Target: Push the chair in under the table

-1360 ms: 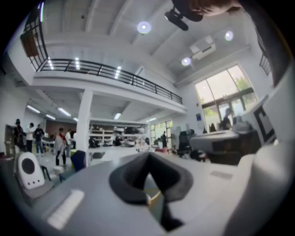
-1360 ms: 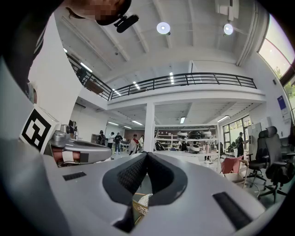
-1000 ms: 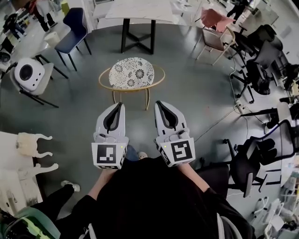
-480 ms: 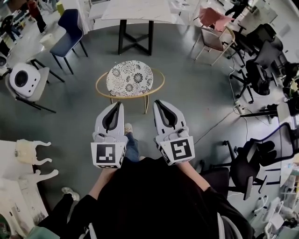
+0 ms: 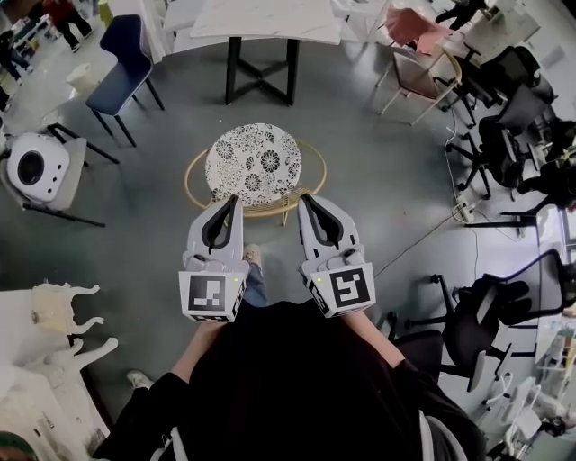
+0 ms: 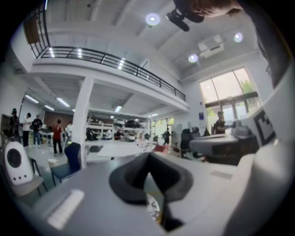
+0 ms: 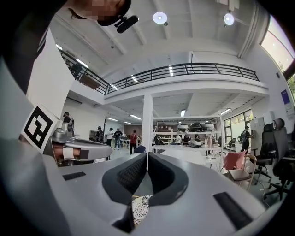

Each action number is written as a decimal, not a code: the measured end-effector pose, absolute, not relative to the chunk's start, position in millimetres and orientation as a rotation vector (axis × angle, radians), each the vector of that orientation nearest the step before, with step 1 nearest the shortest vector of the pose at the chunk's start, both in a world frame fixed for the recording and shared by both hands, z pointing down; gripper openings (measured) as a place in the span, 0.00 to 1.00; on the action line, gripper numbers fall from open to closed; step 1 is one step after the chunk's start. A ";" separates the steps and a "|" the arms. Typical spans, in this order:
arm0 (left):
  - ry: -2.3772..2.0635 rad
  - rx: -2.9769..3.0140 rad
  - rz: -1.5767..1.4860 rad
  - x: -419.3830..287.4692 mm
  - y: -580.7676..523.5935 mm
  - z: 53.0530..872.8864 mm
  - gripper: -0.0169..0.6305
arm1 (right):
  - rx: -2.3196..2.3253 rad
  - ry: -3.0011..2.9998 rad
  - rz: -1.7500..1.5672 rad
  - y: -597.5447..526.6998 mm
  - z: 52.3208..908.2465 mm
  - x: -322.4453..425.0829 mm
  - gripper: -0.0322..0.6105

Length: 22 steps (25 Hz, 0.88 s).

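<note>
Room: grey floor (image 5: 378,180) of an open hall, other seats and people well off to the sides.
Chair (image 5: 253,160): floral cushion inside a gold rail (image 5: 310,171); straight ahead of both grippers, not yet under anything.
Table (image 5: 261,18): white top, black legs, beyond the chair and well apart from it.
Left gripper (image 5: 231,202): clenched on nothing, tip over the near rail.
Right gripper (image 5: 306,200): likewise clenched and empty, just beside the left one.
Change: a second ago bare floor showed between tips and rail; now the tips overlap it. Contact: cannot tell.
Meaning: approach looks finished; the push itself appears still to come.
</note>
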<state>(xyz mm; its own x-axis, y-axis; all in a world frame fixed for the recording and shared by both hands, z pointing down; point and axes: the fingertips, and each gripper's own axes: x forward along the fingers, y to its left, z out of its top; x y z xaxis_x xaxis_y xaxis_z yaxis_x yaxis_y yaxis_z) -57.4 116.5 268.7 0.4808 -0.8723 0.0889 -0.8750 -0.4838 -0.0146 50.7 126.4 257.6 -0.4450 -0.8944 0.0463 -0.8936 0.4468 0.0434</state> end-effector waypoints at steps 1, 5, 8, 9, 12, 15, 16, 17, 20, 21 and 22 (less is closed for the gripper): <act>-1.569 2.676 0.137 -58.5 106.8 269.4 0.04 | 1.622 -2.611 -0.011 117.1 258.7 49.2 0.08; -1.539 2.677 0.148 -64.2 70.8 276.5 0.04 | 1.626 -2.580 0.014 82.3 266.9 44.7 0.08; -1.504 2.717 0.118 -61.1 42.7 274.9 0.04 | 1.632 -2.571 0.040 55.4 274.6 42.5 0.08; -1.489 2.725 0.129 -60.4 33.8 277.1 0.04 | 1.636 -2.566 0.052 46.4 277.4 41.6 0.08; -1.449 2.719 0.152 -62.4 8.4 287.2 0.04 | 1.650 -2.548 0.079 22.1 285.6 37.1 0.08; -1.419 2.684 0.166 -67.7 -11.6 299.5 0.04 | 1.643 -2.527 0.094 5.1 296.3 32.9 0.08; -1.409 2.678 0.173 -69.3 -16.2 303.4 0.04 | 1.641 -2.517 0.101 1.5 300.0 32.2 0.08; -1.399 2.679 0.187 -70.5 -20.0 307.4 0.04 | 1.642 -2.508 0.109 -1.5 303.1 31.9 0.08; -1.373 2.693 0.235 -73.3 -29.6 320.2 0.04 | 1.639 -2.488 0.133 -9.2 310.5 30.6 0.08; -1.372 2.690 0.243 -74.5 -32.5 323.5 0.04 | 1.633 -2.484 0.137 -11.0 312.5 29.8 0.08; -1.374 2.684 0.248 -76.0 -35.2 325.9 0.04 | 1.625 -2.481 0.140 -12.5 314.6 29.0 0.08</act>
<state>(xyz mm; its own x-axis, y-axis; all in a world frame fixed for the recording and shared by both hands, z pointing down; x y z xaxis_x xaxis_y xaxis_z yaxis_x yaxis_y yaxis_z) -76.0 -35.2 325.9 0.5753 -0.7937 0.1975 -0.8127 -0.5820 0.0287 29.0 -12.5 314.6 -0.3906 -0.8998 0.1944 -0.9160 0.4010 0.0157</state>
